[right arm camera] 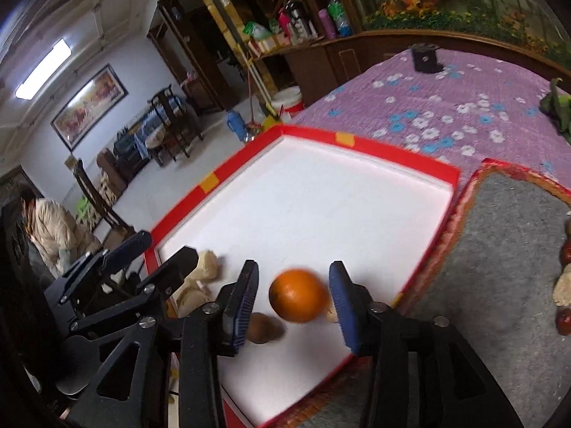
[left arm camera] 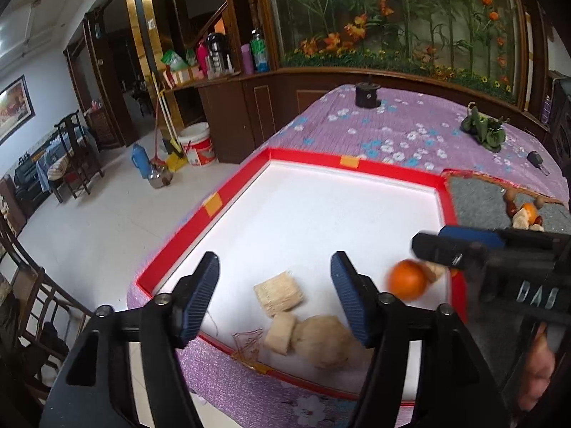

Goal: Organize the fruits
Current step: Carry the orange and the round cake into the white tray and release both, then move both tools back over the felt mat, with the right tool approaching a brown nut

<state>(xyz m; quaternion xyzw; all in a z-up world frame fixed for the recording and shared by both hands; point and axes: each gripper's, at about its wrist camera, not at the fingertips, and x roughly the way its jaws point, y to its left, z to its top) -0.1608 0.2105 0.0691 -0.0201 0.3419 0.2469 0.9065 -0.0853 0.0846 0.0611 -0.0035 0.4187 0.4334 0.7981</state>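
Both fingers of the right gripper (right arm camera: 292,303) stand apart, and the orange (right arm camera: 299,295) is between them, blurred, with a gap visible on each side, so the blue pads do not press on it. It sits low over the white floor of the red-rimmed tray (right arm camera: 374,158). In the left wrist view the same orange (left arm camera: 408,279) shows just under the right gripper (left arm camera: 460,246), near the tray's right rim. The left gripper (left arm camera: 274,296) also has its two fingers wide apart and holds nothing. Between and below its pads lie three pale pieces on the tray floor: one ribbed straw-coloured block (left arm camera: 279,295), one small pale chunk (left arm camera: 280,332) and one bigger round pale lump (left arm camera: 325,340); the chunk and the lump touch each other, and the block lies just beside them. The right wrist view adds one brown round fruit (right arm camera: 264,328) on the tray, just beside the orange and partly behind the left pad of that gripper, and a small pale piece (right arm camera: 332,312) shows behind the orange. The tray lies on a purple flowered cloth (left arm camera: 392,128). To its right lies one grey mat (left arm camera: 478,196), and on it is a small cluster of fruit (left arm camera: 524,210): one orange piece, some dark red ones and pale ones, too small to count well. Farther back on the cloth are one black round object (left arm camera: 367,94) and one green leafy bundle (left arm camera: 485,128).
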